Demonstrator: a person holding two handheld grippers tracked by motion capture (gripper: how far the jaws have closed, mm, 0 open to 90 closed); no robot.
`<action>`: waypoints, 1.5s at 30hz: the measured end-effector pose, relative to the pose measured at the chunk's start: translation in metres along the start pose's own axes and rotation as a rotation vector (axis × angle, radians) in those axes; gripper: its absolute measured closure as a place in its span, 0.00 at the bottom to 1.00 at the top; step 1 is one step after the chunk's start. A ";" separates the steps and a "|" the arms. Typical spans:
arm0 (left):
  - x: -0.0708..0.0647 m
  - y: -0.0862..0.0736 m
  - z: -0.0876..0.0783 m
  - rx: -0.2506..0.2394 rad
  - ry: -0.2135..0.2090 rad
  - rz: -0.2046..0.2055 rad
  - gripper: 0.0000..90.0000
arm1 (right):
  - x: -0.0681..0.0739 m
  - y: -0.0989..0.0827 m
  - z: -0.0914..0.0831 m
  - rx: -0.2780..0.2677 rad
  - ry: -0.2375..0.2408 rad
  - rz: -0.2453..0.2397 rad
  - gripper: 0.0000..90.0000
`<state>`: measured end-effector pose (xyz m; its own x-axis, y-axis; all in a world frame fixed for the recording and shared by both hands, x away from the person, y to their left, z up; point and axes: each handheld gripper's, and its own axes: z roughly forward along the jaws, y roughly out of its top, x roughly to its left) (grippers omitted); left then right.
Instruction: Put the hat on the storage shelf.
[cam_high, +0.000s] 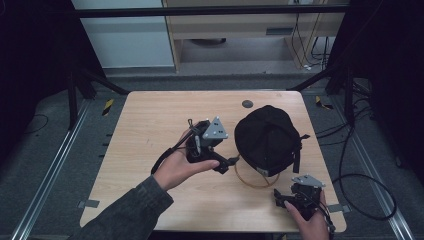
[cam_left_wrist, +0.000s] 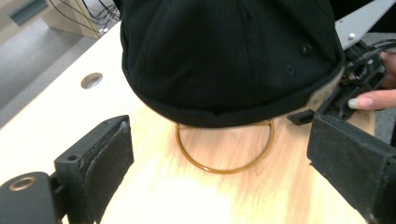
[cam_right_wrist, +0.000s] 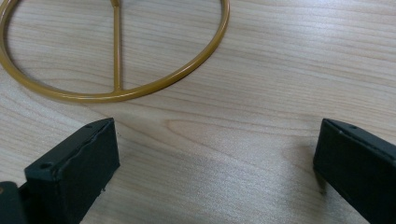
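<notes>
Two grippers over pale wooden table (cam_high: 150, 150), jaws of both spread wide, nothing held. Black fabric cap (cam_high: 268, 140) perched on round-based gold wire stand (cam_high: 248, 181), right of centre. Left gripper (cam_high: 227, 162) aimed at cap's near brim, just beside it. Right gripper (cam_high: 280, 199) low near table's front edge, facing ring. Risk, probably: careless brim nudge tips light stand, cap slides off.

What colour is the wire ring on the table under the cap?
The ring is mustard-gold, clearest in the right gripper view.
</notes>
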<state>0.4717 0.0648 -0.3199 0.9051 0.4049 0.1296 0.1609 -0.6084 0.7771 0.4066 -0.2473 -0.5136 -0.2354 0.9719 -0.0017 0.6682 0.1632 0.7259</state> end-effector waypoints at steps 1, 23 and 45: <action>0.000 -0.004 -0.001 -0.003 -0.004 -0.005 0.07 | 0.000 0.000 0.000 0.000 0.000 0.000 0.00; 0.014 -0.116 -0.019 0.056 0.097 -0.091 0.08 | 0.000 0.000 0.000 0.000 0.000 0.001 0.00; 0.045 -0.211 -0.020 0.159 0.162 -0.235 0.08 | 0.000 0.000 0.000 0.001 -0.002 0.003 0.00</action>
<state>0.4708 0.2256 -0.4658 0.7637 0.6423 0.0647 0.4288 -0.5796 0.6929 0.4067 -0.2471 -0.5136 -0.2322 0.9727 -0.0015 0.6693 0.1608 0.7254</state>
